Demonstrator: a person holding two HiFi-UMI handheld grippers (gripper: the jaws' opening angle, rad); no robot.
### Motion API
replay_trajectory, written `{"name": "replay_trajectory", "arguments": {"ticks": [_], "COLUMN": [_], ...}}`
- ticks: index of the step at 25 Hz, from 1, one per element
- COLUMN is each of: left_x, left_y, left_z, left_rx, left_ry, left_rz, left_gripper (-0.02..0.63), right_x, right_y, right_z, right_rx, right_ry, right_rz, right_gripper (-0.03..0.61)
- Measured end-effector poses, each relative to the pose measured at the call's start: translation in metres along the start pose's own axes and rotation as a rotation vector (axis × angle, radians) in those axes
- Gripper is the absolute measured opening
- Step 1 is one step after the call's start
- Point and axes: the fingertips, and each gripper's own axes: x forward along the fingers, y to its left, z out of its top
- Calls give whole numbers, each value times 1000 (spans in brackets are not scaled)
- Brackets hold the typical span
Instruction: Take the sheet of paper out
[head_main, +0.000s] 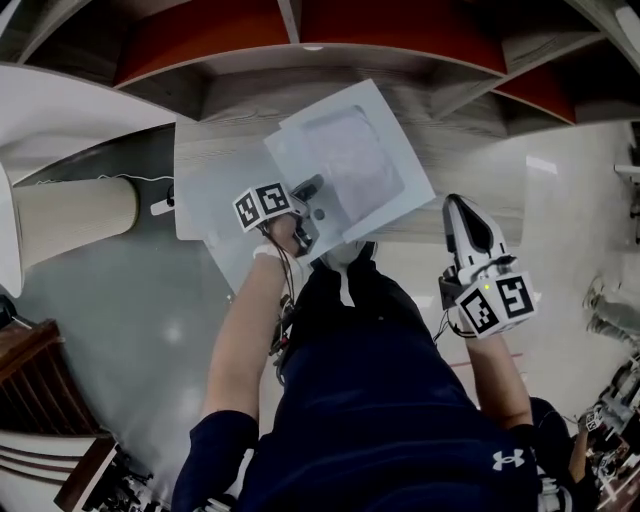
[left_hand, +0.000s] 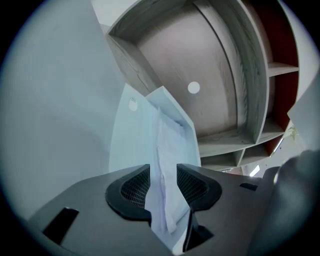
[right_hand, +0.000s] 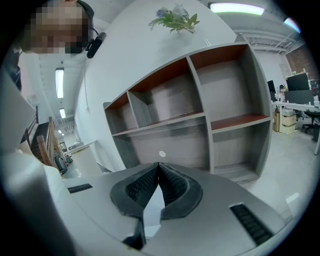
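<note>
The person's dark blue clothing (head_main: 380, 400) fills the bottom of the head view, with both bare forearms reaching forward from it. The grey-white right gripper (head_main: 458, 212) is held out over the glossy pale floor (head_main: 560, 220), well apart from the papers. In its own view, the right gripper (right_hand: 159, 167) has its black ribbed pads closed tip to tip with nothing between them.

The left gripper (head_main: 310, 200) sits at the near corner of a pale square flat cover (head_main: 350, 165). In the left gripper view its jaws (left_hand: 163, 172) stand wide. A thin white sheet of paper (left_hand: 167, 145) runs edge-on up through the gap, and neither pad visibly presses on it. The sheet rises against the pale cover (left_hand: 132, 135), which stands just behind and beside it.

From above, the cover lies tilted on a larger pale flat panel (head_main: 210, 200), and both rest on the low ledge of a grey wood-grain shelf unit with red-brown backs (head_main: 300, 90) – the same unit fills the right gripper view (right_hand: 200, 100). A beige cylinder (head_main: 75, 210) lies to the left by a white curved wall. In the right gripper view a small green plant (right_hand: 175, 20) sits on top of that wall.
</note>
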Motion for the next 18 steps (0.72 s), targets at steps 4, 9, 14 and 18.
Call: {"name": "replay_trajectory", "arguments": {"ticks": [4,9,14,18], "left_x": [17,25,26,29], "left_y": [5,10,7,3], "left_z": [-4,-7,-7,-13], "left_rx": [-4,-11,-6,-14], "left_ry": [18,21,12,27], "left_rz": [25,54,67,51], "left_gripper": [176,163,170,175], "right_x": [-1,-1,0,0], "right_y": [-6,-8,-8,-8], "right_z": [-2,-4,-4,-4], "right_rx": [7,14,31,40], "right_ry": [3,9,9,5], "right_rz": [-26,-38,-36,-35], "right_gripper": [12,12,12,12]}}
